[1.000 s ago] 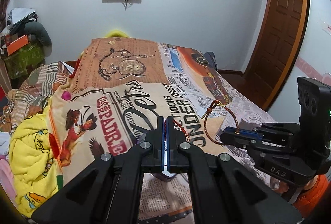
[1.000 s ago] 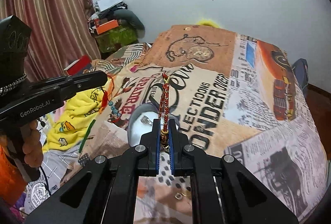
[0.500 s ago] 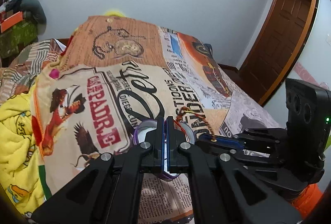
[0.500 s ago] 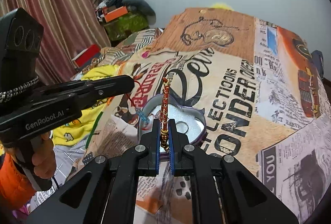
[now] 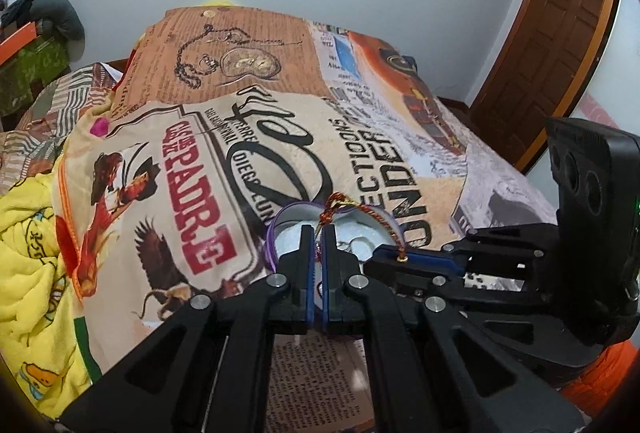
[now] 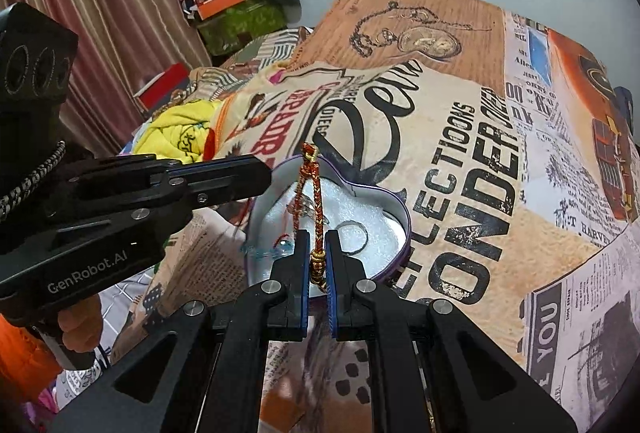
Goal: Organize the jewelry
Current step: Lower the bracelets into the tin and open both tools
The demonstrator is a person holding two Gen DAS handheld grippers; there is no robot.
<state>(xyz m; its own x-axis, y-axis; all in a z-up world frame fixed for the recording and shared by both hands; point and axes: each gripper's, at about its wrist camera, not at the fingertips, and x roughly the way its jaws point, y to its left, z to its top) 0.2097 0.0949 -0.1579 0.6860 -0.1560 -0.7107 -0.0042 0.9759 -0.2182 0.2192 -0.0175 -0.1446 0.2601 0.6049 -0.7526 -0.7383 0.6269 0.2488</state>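
Red-and-gold braided bracelet point(image 6: 316, 201) is pinched at its gold-bead end between the pads of the right gripper point(image 6: 319, 259), with the loop sticking up over the heart-shaped tin point(image 6: 402, 217). One tin, purple rim, white foam lining, sitting on the newspaper-print bedspread point(image 6: 460, 161). Inside it I count one plain ring point(image 6: 352, 237) at about 3 o'clock from the bracelet, one silver piece behind the braid that's too hidden to name, and a thin red cord with a bluish bead point(image 6: 280, 245) at roughly 9 o'clock near the rim. The left gripper point(image 5: 318, 247) is over the same tin point(image 5: 276, 229), fingers nearly together with a slim gap; something reddish shows between them, but I can't tell if it's actually gripped. Same bracelet point(image 5: 340, 205) arcs across toward the right gripper point(image 5: 400, 255) at 3 o'clock.
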